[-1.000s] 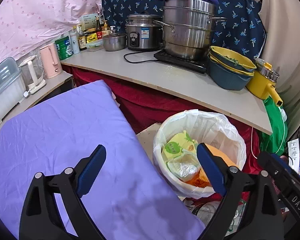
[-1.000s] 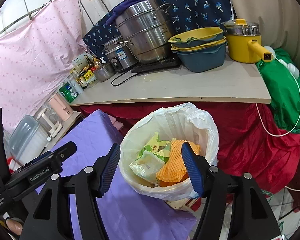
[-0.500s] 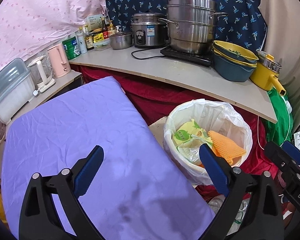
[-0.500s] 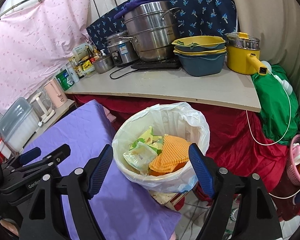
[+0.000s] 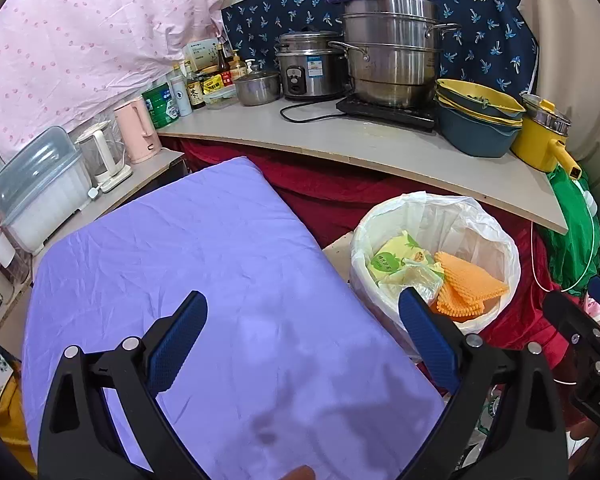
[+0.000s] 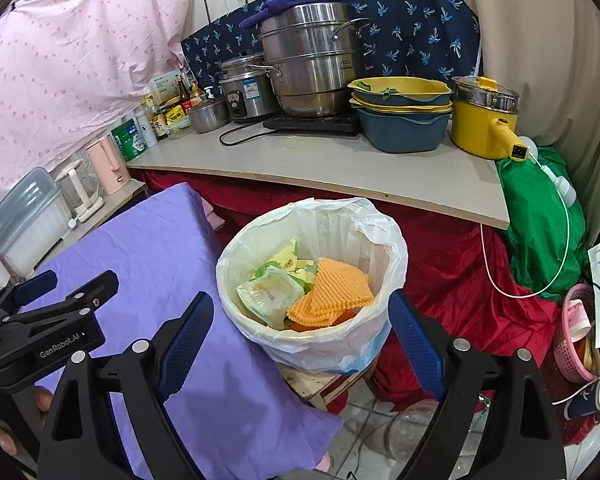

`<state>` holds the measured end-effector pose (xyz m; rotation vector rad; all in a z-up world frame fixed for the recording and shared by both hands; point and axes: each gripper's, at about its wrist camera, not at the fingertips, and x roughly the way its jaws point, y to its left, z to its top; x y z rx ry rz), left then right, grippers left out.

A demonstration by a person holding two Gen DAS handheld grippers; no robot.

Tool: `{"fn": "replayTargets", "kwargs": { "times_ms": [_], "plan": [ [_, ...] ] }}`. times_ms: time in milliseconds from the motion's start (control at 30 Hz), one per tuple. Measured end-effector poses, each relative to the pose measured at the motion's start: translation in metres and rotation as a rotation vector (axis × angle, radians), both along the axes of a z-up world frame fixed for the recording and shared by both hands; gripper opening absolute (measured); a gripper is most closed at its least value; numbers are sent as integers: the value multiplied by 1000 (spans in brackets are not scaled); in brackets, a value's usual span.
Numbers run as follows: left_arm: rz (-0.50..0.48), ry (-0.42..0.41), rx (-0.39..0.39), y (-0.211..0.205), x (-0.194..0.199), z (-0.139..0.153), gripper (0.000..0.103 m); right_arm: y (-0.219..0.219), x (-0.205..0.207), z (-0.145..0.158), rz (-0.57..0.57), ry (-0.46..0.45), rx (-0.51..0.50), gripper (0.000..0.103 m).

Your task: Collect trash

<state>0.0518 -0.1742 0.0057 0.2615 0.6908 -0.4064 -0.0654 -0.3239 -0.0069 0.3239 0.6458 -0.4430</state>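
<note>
The left gripper [image 5: 302,332] has its ribbed blue jaws spread wide and empty over the creased purple cloth [image 5: 204,264]; the right gripper [image 6: 300,330] gapes likewise, empty, framing the round bin [image 6: 320,336]; inside its thin white liner lie crinkled wrappers [image 6: 270,294] and a waffled orange cloth [image 6: 332,292]; a bench edge [image 6: 320,184] runs just beyond.

A grey counter [image 6: 340,168] runs along the back. At its right end sits a yellow pot [image 6: 482,124], with stacked blue and yellow basins [image 6: 402,120] just beside it. A steel steamer [image 6: 312,60] stands on a black hotplate [image 6: 312,122] near the middle, a rice cooker [image 6: 246,94] to its left. Bottles [image 5: 196,88] crowd the left corner. A purple cloth [image 5: 204,272] covers the nearer surface
</note>
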Motion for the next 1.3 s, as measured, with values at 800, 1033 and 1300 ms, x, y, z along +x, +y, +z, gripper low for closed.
{"fn": "replayTargets", "kwargs": {
  "times_ms": [800, 1033, 1300],
  "plan": [
    [-20, 45, 20, -2, -18, -13, 93, 14, -9, -9, 33, 48, -36, 90],
    [-13, 41, 19, -5, -20, -17, 93, 12, -10, -12, 24, 51, -40, 90],
    [-11, 53, 21, -8, -20, -21, 93, 9, -10, -17, 22, 59, -34, 90]
  ]
}}
